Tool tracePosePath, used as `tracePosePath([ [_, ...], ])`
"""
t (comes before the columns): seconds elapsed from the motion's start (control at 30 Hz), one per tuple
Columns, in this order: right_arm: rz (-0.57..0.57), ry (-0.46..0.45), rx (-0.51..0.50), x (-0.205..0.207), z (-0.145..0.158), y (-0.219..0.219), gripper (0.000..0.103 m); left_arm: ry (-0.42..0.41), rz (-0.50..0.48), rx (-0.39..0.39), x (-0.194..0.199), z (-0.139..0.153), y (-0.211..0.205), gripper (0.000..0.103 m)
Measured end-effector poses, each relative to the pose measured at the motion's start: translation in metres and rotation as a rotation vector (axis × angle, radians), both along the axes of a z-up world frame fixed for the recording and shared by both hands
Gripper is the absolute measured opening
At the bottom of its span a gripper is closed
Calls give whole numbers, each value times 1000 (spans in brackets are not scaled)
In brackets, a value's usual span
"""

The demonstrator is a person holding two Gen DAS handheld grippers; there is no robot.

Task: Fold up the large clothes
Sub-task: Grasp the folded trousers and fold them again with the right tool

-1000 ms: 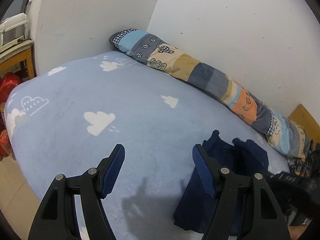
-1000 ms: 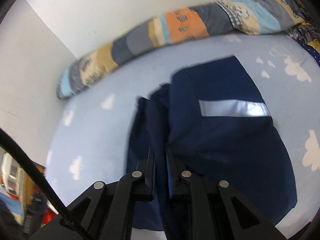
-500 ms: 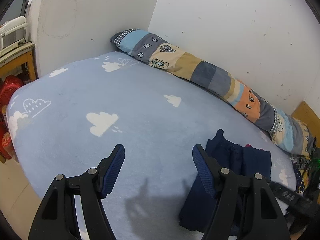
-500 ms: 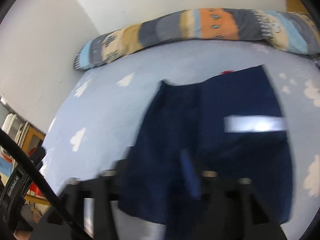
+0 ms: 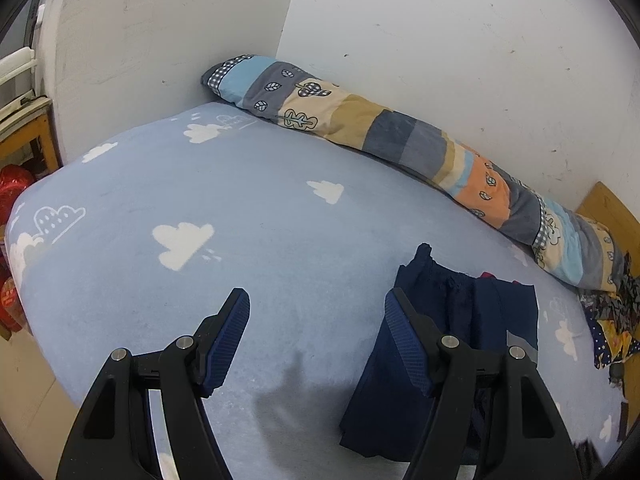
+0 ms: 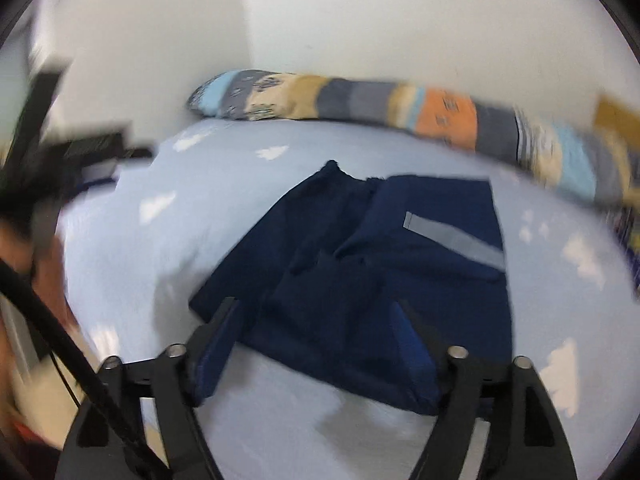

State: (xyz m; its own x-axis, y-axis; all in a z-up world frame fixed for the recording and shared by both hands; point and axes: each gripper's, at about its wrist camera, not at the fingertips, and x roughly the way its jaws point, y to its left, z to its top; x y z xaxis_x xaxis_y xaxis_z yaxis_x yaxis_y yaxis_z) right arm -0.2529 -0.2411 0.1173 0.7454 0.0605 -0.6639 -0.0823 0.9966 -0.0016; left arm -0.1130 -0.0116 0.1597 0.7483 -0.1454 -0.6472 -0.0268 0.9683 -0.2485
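A dark navy garment (image 6: 384, 280) with a grey reflective stripe (image 6: 456, 240) lies folded on the light blue cloud-print bed (image 6: 208, 208). My right gripper (image 6: 316, 320) hovers over its near edge; its jaws are opening and the pads do not press the cloth. The view is blurred by motion. In the left wrist view the same garment (image 5: 460, 320) lies to the right, partly hidden by my right-hand finger. My left gripper (image 5: 318, 312) stands open over bare bed sheet (image 5: 240, 208), holding nothing.
A long patchwork bolster (image 5: 400, 140) runs along the white wall at the back. Patterned dark cloth (image 5: 612, 320) sits at the bed's right end by a wooden board (image 5: 608, 208). Red items (image 5: 12, 192) and a wooden stand (image 5: 28, 136) are left of the bed.
My right gripper went from shut on the garment's edge to open, rolled and swung back from the cloth. The garment now lies flat. The left gripper barely moved.
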Motion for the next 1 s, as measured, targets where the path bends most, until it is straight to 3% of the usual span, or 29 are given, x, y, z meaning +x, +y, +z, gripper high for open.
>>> tracePosePath([
  [0.07,51,-39,-118,-10,-6,14,84,6,4,-8,1,-1,-2,69],
  [0.13,51,-20,-248,-2,-19,23,84,6,0,-15,2,-1,-5,69],
  [0.23,33,-18,-316,19,-29,25,83,2,-12,-10,1,-1,-10,69],
  [0.37,-18,44,-449,60,-44,33,73,0,-17,15,1,-1,-14,69],
  [0.4,-37,61,-489,68,-49,34,67,3,-16,15,1,-1,-13,69],
  [0.43,-46,80,-515,76,-54,34,43,6,-16,15,2,-2,-12,69],
  [0.47,-37,113,-498,84,-57,32,22,7,-16,14,2,-2,-11,69],
  [0.57,-90,111,-390,95,-39,23,15,2,-8,10,2,-1,-7,69],
  [0.7,-191,91,2,103,9,-24,14,-9,16,-30,1,4,1,69],
  [0.73,-204,73,39,103,23,-31,14,-10,20,-39,0,5,3,69],
  [0.83,-207,2,106,99,62,-37,14,-16,32,-54,-2,7,7,69],
  [0.93,-152,-73,75,92,88,-13,13,-13,47,-68,-2,7,12,69],
  [1.0,-109,-75,1,91,81,15,13,-7,53,-70,-3,5,13,69],
])
